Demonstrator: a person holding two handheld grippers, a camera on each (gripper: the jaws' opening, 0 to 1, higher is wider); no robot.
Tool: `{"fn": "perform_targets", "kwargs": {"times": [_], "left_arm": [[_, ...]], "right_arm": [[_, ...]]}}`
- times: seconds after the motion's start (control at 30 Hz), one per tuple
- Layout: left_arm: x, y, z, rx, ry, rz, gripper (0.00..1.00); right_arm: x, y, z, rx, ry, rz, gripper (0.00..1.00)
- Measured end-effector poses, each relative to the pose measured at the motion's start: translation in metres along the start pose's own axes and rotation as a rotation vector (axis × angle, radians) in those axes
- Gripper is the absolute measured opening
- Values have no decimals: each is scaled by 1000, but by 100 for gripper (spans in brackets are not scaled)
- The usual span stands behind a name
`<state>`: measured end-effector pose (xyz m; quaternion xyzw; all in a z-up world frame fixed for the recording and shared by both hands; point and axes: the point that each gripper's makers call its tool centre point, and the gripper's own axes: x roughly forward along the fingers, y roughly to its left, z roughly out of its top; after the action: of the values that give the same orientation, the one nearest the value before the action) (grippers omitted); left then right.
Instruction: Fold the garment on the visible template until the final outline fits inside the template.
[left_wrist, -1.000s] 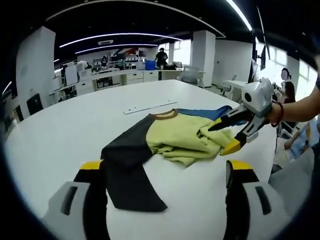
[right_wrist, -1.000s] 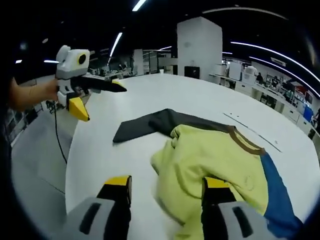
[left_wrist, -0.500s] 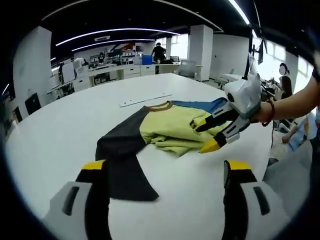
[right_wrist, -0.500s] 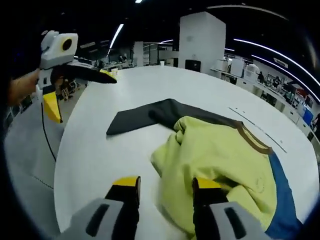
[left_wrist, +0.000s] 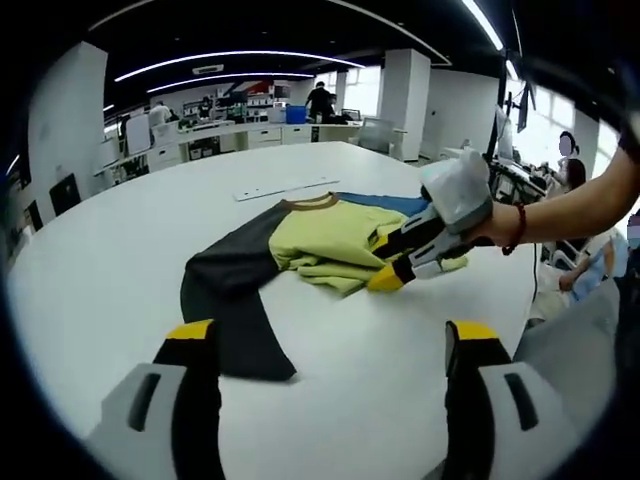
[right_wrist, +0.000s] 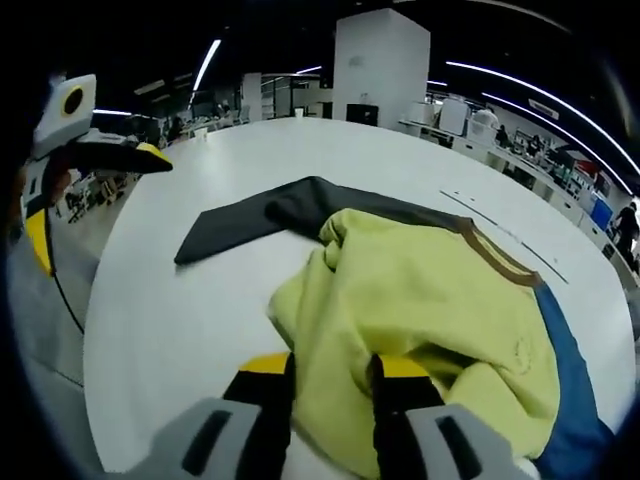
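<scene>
Left gripper view: the shirt (left_wrist: 300, 250) lies bunched on the white table (left_wrist: 120, 260), toward its far side, with the yellow body heaped up, a dark sleeve trailing toward the near edge and a bit of blue at the back. A thin white strip (left_wrist: 285, 188) sits just beyond the collar. The left gripper (left_wrist: 330, 345) hangs over the near edge, jaws wide apart, holding nothing. The right gripper (left_wrist: 400, 262) comes in from the right, down at the yellow fabric's edge.

Right gripper view: the right gripper (right_wrist: 330, 372) has its jaws nearly together, pinching a fold of yellow fabric. The left gripper (right_wrist: 95, 190) is off the table's left edge, well apart from the shirt (right_wrist: 430, 310).
</scene>
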<state>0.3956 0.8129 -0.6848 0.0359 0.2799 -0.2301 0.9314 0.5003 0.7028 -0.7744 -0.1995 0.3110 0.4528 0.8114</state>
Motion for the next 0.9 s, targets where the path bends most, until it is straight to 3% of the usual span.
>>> {"fn": "perform_targets", "kwargs": {"times": [0.2, 0.47, 0.67, 0.9], "left_arm": [[0, -5, -6, -2, 18, -4, 88], [-2, -11, -7, 19, 20, -10, 86], [-1, -12, -6, 25, 17, -19, 82], [2, -13, -4, 29, 18, -30, 79]], "right_arm": [[2, -2, 2, -12, -11, -18, 23], [-4, -6, 6, 37, -12, -17, 3], [-15, -6, 13, 87, -30, 16, 2], [-33, -14, 34, 164, -91, 32, 1]]}}
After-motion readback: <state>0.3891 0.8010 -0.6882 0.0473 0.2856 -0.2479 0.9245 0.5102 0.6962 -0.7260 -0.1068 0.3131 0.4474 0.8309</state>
